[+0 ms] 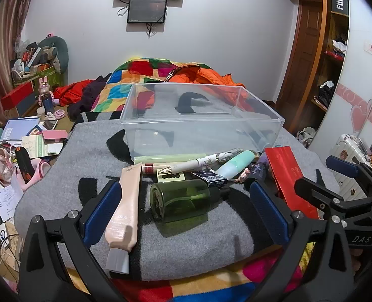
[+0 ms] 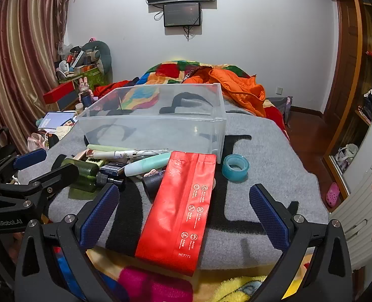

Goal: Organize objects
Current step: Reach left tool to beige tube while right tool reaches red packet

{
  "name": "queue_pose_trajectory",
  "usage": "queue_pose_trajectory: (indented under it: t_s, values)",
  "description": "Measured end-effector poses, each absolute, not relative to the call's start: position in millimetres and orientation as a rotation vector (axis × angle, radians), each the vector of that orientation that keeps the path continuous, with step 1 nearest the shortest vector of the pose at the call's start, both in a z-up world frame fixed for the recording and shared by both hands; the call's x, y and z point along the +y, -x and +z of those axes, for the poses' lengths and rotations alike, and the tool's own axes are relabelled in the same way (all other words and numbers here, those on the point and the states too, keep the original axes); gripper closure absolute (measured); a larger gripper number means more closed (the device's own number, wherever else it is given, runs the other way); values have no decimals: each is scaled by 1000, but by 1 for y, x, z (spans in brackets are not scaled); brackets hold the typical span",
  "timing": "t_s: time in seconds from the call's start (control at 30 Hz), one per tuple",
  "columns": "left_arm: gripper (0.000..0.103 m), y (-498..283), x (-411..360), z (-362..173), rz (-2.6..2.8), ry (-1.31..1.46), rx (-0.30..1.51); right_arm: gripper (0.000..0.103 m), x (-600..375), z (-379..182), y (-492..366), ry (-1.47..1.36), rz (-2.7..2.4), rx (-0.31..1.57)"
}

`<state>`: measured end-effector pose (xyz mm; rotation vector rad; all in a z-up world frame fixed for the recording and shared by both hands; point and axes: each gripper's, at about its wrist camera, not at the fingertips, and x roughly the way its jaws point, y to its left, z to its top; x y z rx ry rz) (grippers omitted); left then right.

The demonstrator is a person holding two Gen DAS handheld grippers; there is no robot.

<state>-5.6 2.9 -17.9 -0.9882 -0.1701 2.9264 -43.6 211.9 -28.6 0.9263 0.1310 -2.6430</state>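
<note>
Green bottle (image 1: 183,201) before clear bin (image 1: 201,120)

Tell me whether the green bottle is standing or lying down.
Lying down. The green bottle rests on its side on the grey blanket, its round base facing the left wrist camera and its dark cap end pointing away.

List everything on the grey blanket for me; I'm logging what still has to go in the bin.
Clear plastic bin: 1, transparent, far side of the grey blanket, nothing in it.
Green bottle: 1, dark green, lying on its side near the left gripper.
Cream tube: 1, beige, grey cap, left of the bottle.
Red pouch: 1, red, lying flat before the right gripper.
Tape roll: 1, teal, right of the pouch.
Mint tube: 1, pale green, in the pile before the bin.
White pen: 1, white, same pile.
Left gripper: 1, black with blue pads, open.
Right gripper: 1, same, open.
</note>
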Motion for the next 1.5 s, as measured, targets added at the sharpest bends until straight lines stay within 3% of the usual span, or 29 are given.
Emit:
queue_pose_trajectory:
  t_s: [0.87, 1.37, 1.43, 1.5]
  values:
    - [0, 6, 3, -21, 2920, 995, -177, 0, 210, -28, 40, -936, -2640, 135]
    - [1, 0, 0, -29, 2898, 971, -208, 0, 211, -34, 48, -1022, -2593, 48]
    - [13, -1, -3, -29, 2898, 968, -204, 0, 210, -36, 49, -1031, -2594, 41]
    - [19, 1, -8, -31, 2892, 985, -204, 0, 209, -37, 50, -1037, -2595, 42]
